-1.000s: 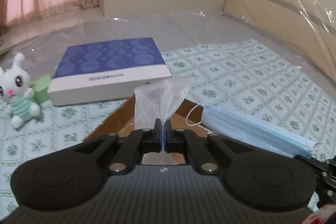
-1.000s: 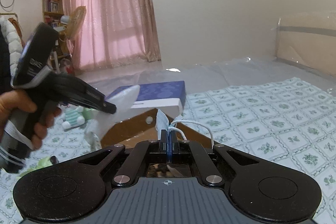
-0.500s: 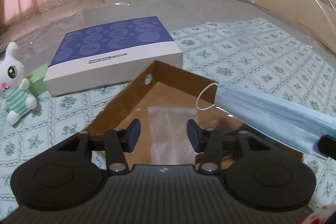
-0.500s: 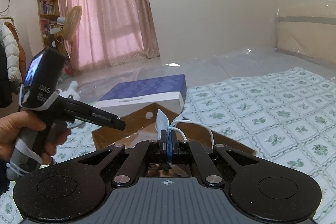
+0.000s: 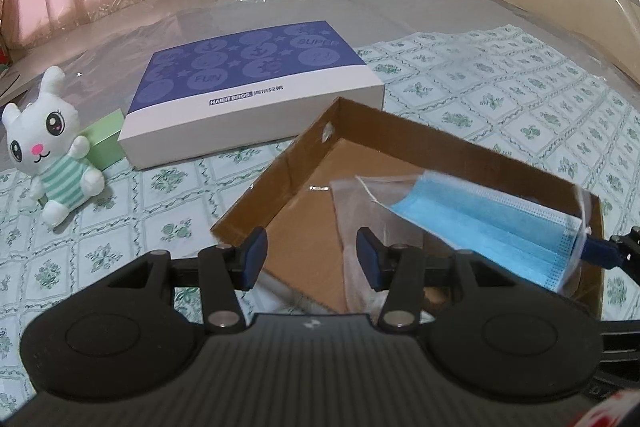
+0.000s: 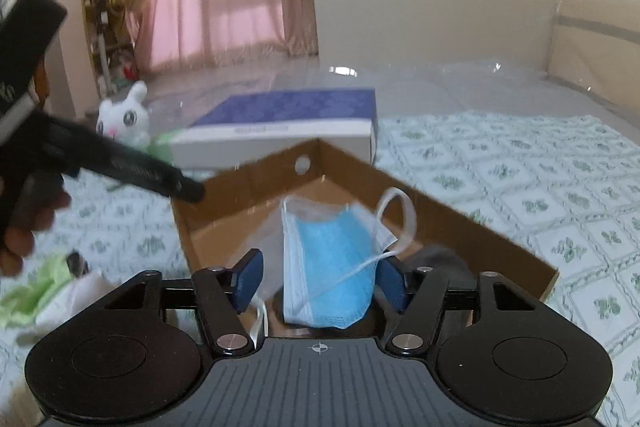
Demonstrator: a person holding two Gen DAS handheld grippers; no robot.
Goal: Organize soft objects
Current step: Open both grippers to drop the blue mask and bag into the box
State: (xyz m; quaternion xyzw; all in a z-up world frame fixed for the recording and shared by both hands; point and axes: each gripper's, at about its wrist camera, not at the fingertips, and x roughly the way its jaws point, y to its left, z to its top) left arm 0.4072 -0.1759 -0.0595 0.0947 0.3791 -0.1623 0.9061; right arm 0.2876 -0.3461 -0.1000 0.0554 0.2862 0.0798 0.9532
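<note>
1. Blue pleated face mask with white ear loops, blurred, lies between the spread fingers of the right gripper, over the cardboard box.
2. White mesh cloth lies inside the box.
3. Left gripper gapes wide, holding nothing.

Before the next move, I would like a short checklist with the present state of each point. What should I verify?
1. Left gripper jaws open and empty: ok.
2. White mesh cloth inside the brown cardboard box: ok.
3. Right gripper jaws open: ok.
4. Blue pleated face mask free of the right jaws: cannot tell; its ear loop crosses one pad.
5. Mask above the box: ok.
6. White plush rabbit in the box: not ok; it sits outside on the bedspread.
</note>
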